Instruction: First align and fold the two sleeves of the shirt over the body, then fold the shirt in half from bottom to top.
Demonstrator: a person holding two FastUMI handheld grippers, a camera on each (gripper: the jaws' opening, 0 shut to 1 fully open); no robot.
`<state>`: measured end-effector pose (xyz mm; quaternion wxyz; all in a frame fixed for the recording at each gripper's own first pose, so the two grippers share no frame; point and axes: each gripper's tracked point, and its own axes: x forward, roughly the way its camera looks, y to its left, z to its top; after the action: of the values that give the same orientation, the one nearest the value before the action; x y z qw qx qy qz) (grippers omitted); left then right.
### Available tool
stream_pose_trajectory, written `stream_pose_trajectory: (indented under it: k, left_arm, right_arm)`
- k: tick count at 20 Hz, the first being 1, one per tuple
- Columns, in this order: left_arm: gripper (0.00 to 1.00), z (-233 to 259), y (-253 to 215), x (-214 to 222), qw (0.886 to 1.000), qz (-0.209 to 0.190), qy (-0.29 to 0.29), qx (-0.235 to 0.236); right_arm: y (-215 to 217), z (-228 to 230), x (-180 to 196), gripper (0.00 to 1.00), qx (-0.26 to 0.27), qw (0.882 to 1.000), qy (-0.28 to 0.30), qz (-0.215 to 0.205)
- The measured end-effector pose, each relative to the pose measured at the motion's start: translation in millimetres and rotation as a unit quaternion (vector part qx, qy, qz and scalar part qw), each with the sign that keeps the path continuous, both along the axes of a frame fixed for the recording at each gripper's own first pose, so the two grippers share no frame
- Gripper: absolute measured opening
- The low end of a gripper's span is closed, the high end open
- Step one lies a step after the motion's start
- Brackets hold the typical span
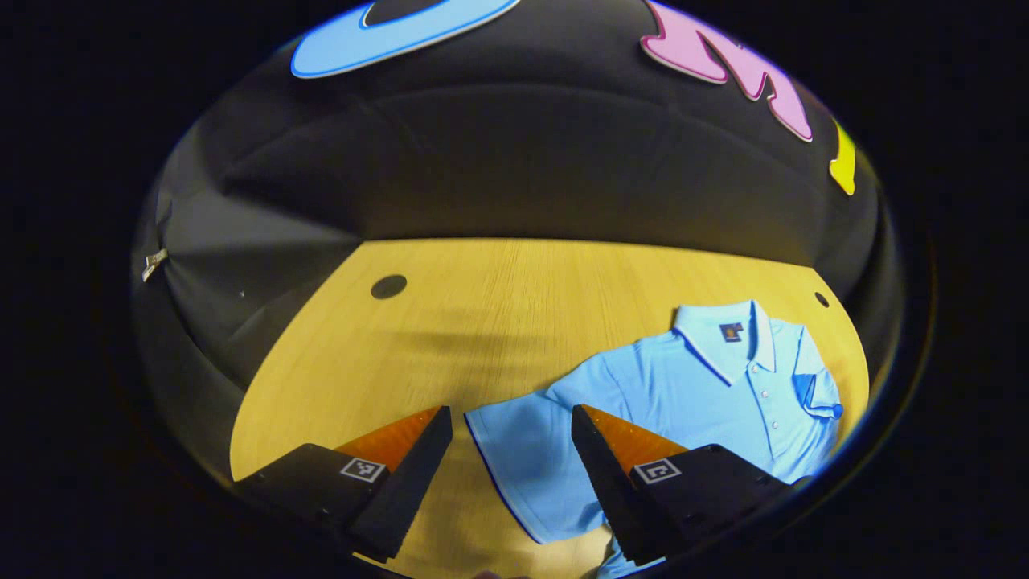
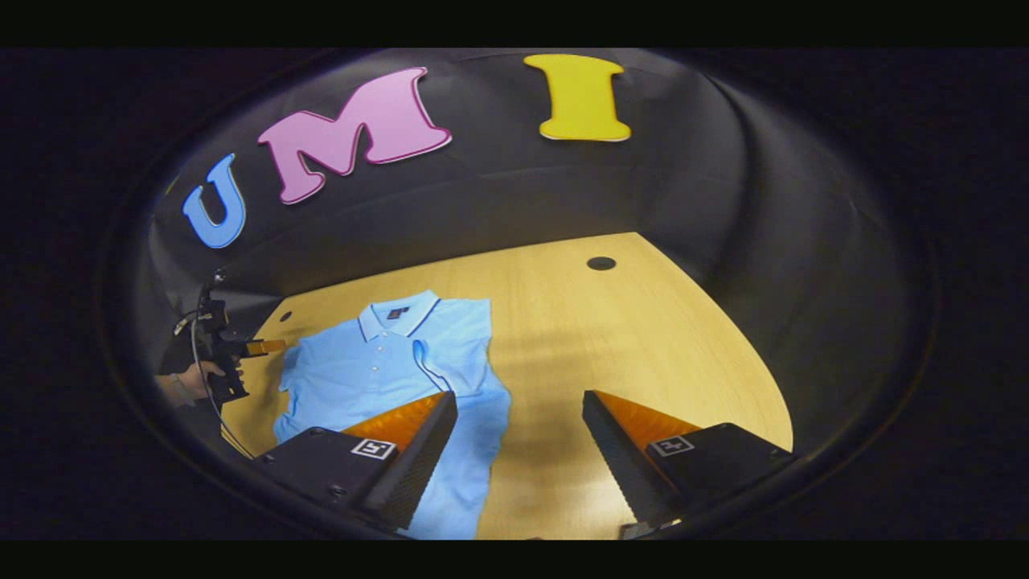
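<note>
A light blue polo shirt (image 1: 691,386) lies face up on the wooden table (image 1: 450,338), collar toward the far wall. In the left gripper view its near sleeve (image 1: 518,454) is spread flat on the table, and the far sleeve (image 1: 816,394) lies folded over the body. My left gripper (image 1: 510,414) hangs open above the spread sleeve's cuff. In the right gripper view the shirt (image 2: 362,374) shows the folded sleeve (image 2: 434,366) on its near side. My right gripper (image 2: 521,398) is open beside the shirt's edge, holding nothing. A hand (image 2: 189,379) holds the left gripper (image 2: 256,347) at the shirt's far side.
The table has a round cable hole (image 1: 388,286) at one back corner and another hole (image 2: 600,263) at the other. The black booth wall closes in behind and at both sides. Bare wood (image 2: 643,354) stretches to the right of the shirt.
</note>
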<state>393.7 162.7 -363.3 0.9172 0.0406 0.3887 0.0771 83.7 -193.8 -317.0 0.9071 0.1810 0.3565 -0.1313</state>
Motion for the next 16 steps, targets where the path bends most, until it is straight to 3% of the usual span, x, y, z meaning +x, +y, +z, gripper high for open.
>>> stream_pose_trajectory:
  k: [3,5,7,9,16]
  left_arm:
    - [0.95,-30.7,-2.0,-0.9,0.999,-0.010,0.045,0.002]
    - [0.98,-37.5,-10.4,0.8,0.998,-0.019,0.056,-0.023]
    - [0.94,-39.5,-15.0,2.2,0.998,-0.035,0.048,-0.022]
    - [0.12,-32.9,-21.0,2.8,0.999,-0.031,0.035,-0.021]
    - [0.08,-8.3,-32.0,9.9,0.999,-0.041,0.005,-0.017]
  right_arm:
    - [-16.1,0.4,-19.1,0.98,-0.006,1.000,0.006,-0.020]
    - [-17.3,-2.8,-28.2,0.98,0.000,1.000,0.014,-0.022]
    - [-14.7,-5.9,-30.9,0.98,0.003,1.000,0.018,-0.018]
    - [-10.0,-3.2,-33.2,0.98,0.005,1.000,0.010,-0.014]
    - [-20.9,-1.3,-37.0,0.98,0.004,1.000,0.000,-0.024]
